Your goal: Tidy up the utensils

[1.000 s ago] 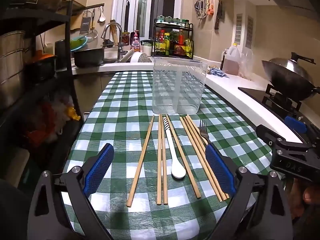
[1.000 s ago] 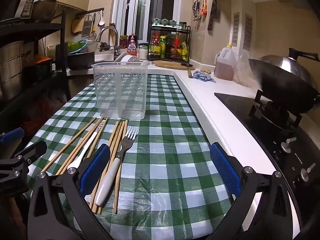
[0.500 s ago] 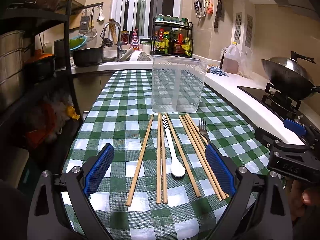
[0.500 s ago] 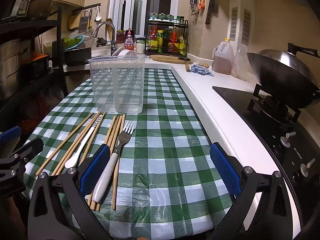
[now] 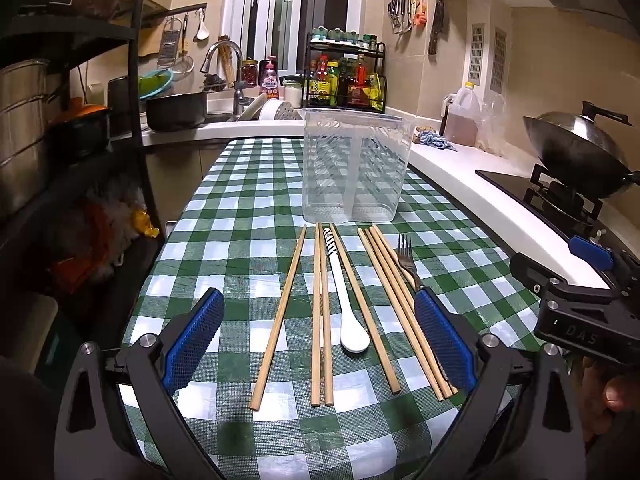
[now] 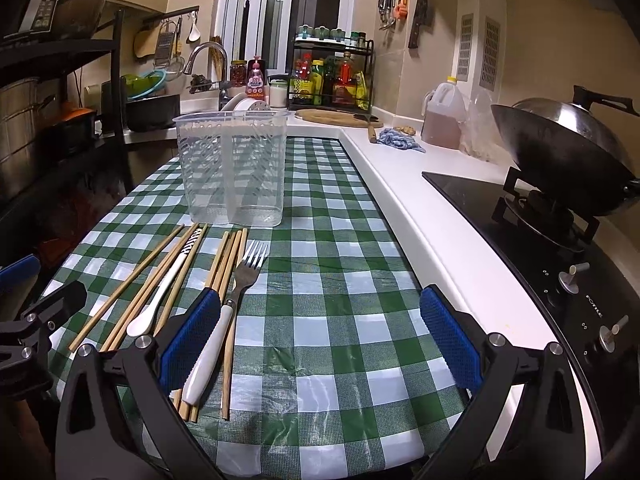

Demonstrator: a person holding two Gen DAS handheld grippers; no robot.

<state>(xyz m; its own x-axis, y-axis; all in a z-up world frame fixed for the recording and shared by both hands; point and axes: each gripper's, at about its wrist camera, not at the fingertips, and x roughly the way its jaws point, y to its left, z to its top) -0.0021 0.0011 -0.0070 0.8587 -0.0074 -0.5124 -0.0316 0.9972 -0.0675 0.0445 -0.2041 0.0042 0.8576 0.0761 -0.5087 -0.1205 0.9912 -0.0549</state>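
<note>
Lying in a row on the green-checked tablecloth (image 5: 248, 200): wooden chopsticks (image 5: 280, 312), a white spoon (image 5: 347, 308) with a striped handle, more chopsticks, and a fork (image 6: 224, 320) with a white handle at the right end. Standing upright just beyond their far tips, a clear two-compartment utensil holder (image 5: 354, 168), both compartments bare. Bounded on the right by the white counter edge (image 6: 404, 216), with the hob and a wok (image 6: 560, 168) past it; on the left by a dark shelf rack (image 5: 72, 120). Open cloth to the right of the fork, and more behind the holder.

Hovering low at the near edge, left gripper (image 5: 318, 340) spread wide and holding nothing, framing most of the row. Alongside it, right gripper (image 6: 320, 340) equally wide and unladen, left pad (image 6: 190, 336) over the fork's handle; contact cannot be told.
</note>
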